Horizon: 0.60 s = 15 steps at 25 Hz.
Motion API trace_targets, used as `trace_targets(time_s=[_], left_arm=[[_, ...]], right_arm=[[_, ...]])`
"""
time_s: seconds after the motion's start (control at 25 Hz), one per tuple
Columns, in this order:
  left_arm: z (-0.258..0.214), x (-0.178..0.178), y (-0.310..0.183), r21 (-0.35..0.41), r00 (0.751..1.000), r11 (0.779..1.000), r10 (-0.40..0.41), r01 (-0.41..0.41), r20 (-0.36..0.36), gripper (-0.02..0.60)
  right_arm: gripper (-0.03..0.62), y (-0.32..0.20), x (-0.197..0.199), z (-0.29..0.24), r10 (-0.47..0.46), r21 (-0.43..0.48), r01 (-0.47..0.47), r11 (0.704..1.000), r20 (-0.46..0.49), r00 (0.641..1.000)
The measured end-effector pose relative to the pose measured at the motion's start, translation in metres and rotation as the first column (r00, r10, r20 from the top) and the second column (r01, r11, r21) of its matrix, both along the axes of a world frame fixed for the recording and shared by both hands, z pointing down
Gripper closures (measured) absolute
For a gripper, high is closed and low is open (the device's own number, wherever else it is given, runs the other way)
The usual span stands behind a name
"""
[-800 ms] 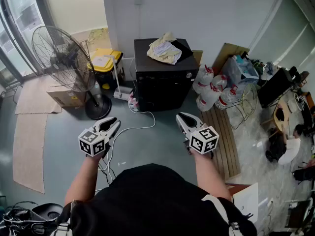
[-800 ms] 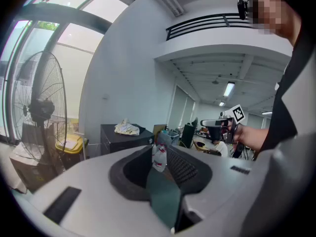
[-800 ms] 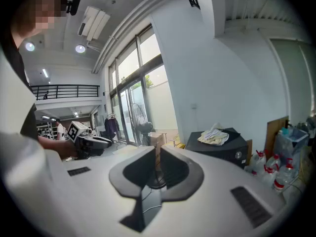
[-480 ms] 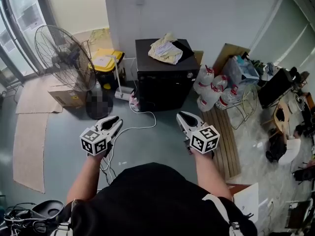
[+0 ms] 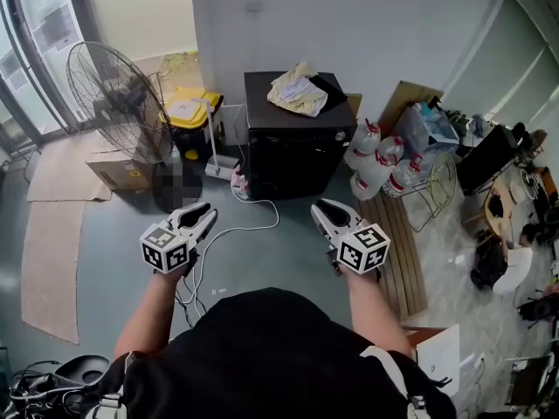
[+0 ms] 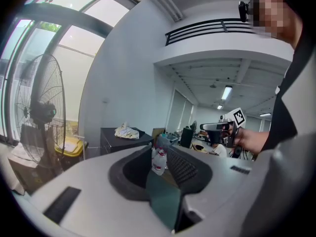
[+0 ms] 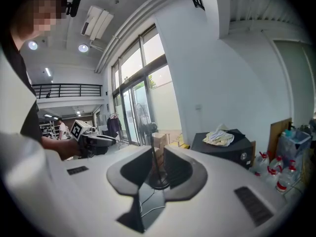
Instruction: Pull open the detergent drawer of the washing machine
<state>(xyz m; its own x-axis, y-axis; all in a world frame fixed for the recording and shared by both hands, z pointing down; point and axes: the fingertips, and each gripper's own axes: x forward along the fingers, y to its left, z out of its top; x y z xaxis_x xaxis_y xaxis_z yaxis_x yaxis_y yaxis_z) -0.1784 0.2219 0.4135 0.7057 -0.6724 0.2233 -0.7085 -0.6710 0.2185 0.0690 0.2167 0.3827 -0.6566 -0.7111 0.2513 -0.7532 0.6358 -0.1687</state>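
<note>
Facing washer (image 5: 293, 151), L tool (image 5: 208, 211), R tool (image 5: 319, 207)

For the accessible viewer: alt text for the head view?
Seen from above, a person holds the left gripper and right gripper, both shut and empty, over grey floor, short of a black washing machine. A crumpled cloth lies on it; a pedestal fan stands left.

Bright even daylight, fisheye-warped edges, sharp focus
</note>
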Motion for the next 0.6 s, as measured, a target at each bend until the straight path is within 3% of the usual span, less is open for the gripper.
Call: trace_targets(time_s=[0.24, 0.6], left_arm=[[0.002, -0.008, 0.004, -0.005, 1.0, 1.0, 0.02, -0.02, 0.004, 0.445], [0.006, -0.024, -0.001, -0.021, 1.0, 1.0, 0.016, -0.016, -0.004, 0.377]], right_arm=[[0.443, 0.009, -0.025, 0.002, -0.048, 0.0, 0.048, 0.999, -0.007, 0.999], [0.364, 0.013, -0.037, -0.002, -0.037, 0.006, 0.037, 0.999, 0.001, 0.999]])
